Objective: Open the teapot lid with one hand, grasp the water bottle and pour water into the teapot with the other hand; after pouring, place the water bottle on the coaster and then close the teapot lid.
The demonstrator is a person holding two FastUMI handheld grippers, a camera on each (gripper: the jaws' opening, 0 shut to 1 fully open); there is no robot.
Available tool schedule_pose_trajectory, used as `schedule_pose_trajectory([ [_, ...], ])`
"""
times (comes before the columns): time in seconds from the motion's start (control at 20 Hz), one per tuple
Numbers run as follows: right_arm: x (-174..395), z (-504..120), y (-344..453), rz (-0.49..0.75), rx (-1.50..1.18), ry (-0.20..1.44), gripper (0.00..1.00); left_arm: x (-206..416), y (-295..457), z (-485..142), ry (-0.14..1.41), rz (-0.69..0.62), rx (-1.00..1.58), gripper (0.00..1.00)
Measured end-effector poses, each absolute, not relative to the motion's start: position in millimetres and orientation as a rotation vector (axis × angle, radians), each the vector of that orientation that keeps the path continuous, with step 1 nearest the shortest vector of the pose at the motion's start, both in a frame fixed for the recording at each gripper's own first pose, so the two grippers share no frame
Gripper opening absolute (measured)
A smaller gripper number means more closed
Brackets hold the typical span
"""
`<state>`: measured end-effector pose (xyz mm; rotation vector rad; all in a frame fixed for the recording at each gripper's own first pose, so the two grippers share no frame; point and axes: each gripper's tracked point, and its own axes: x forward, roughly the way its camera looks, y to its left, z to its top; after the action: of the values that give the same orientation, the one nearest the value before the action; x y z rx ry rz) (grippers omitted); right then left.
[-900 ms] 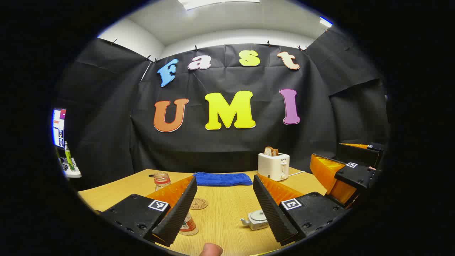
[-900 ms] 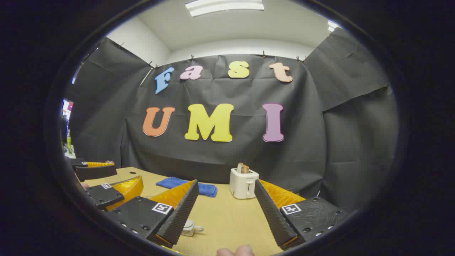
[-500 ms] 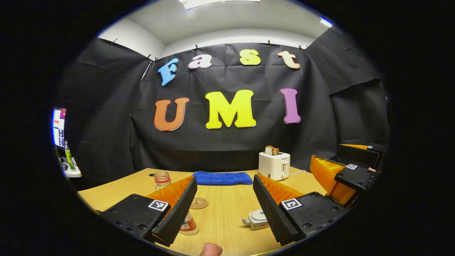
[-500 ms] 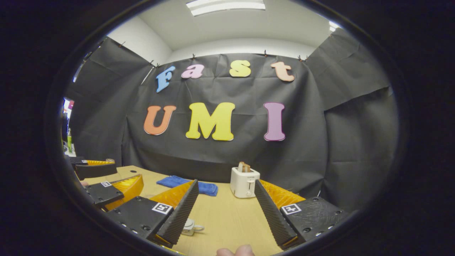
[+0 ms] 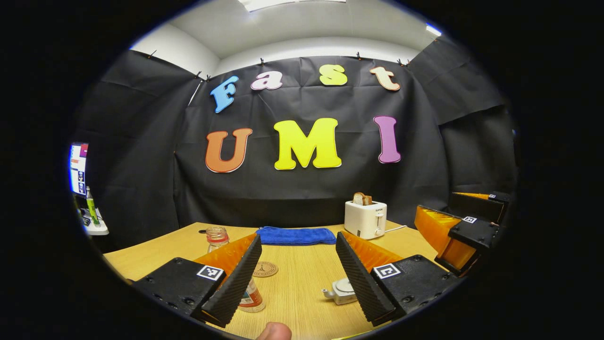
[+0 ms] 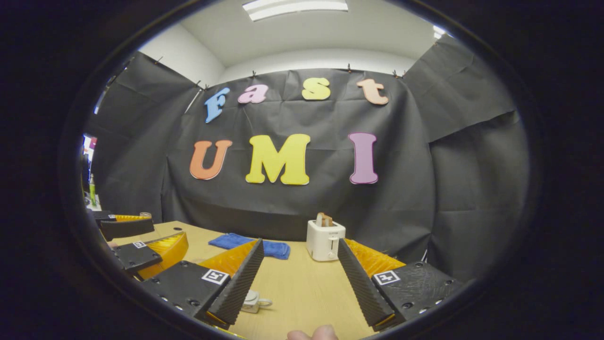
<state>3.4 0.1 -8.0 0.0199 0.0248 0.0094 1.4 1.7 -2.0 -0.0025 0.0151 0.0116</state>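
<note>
Both grippers gape empty above bench; teapot (image 5: pixel 340 292) sits low ahead of left gripper (image 5: pixel 297 274), nearest it; bottle (image 5: pixel 249 298) beside.

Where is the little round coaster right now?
In the left gripper view, the round brown coaster lies flat on the wooden table, between the clear plastic water bottle and the blue folded cloth.

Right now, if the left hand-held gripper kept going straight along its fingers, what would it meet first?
Probably nothing on the table: the left hand-held gripper is open and points over the tabletop, so the blue towel and the black wall cloth lie ahead. The water bottle and teapot sit low, off-line. Depth is unclear.
</note>
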Motion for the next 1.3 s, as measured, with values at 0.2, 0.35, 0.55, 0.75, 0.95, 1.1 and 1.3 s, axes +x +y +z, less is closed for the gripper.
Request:
schedule_pose_trajectory([
  [0.2, 3.2, -11.7, 0.0, 0.013, 0.033, 0.032, 0.95, 0.3, 1.6, -0.5, 0.007, 0.013, 0.007, 0.99],
  [0.35, 2.2, -11.9, -1.9, 0.011, 0.03, 0.033, 0.95, -0.6, 1.0, 1.8, -0.001, 0.013, 0.004, 0.99],
  [0.55, 1.7, -13.8, -4.5, 0.006, 0.029, 0.036, 0.95, 0.1, 0.9, 0.7, -0.004, 0.014, 0.011, 0.99],
  [0.75, 3.1, -17.7, -8.1, 0.001, 0.034, 0.042, 0.95, 0.3, 1.2, 0.2, -0.004, 0.016, 0.013, 0.99],
  [0.95, 4.2, -30.2, -13.3, 0.012, 0.032, 0.075, 0.95, 1.9, 2.8, -3.4, 0.009, 0.025, 0.01, 0.99],
  [1.1, 5.1, -36.1, -20.7, 0.023, 0.05, 0.091, 0.95, 2.5, 2.6, -4.3, 0.011, 0.038, 0.017, 0.99],
  [1.3, 7.1, -45.9, -28.5, 0.037, 0.078, 0.11, 0.97, 0.3, 1.3, -11.9, 0.028, 0.042, 0.016, 0.99],
])
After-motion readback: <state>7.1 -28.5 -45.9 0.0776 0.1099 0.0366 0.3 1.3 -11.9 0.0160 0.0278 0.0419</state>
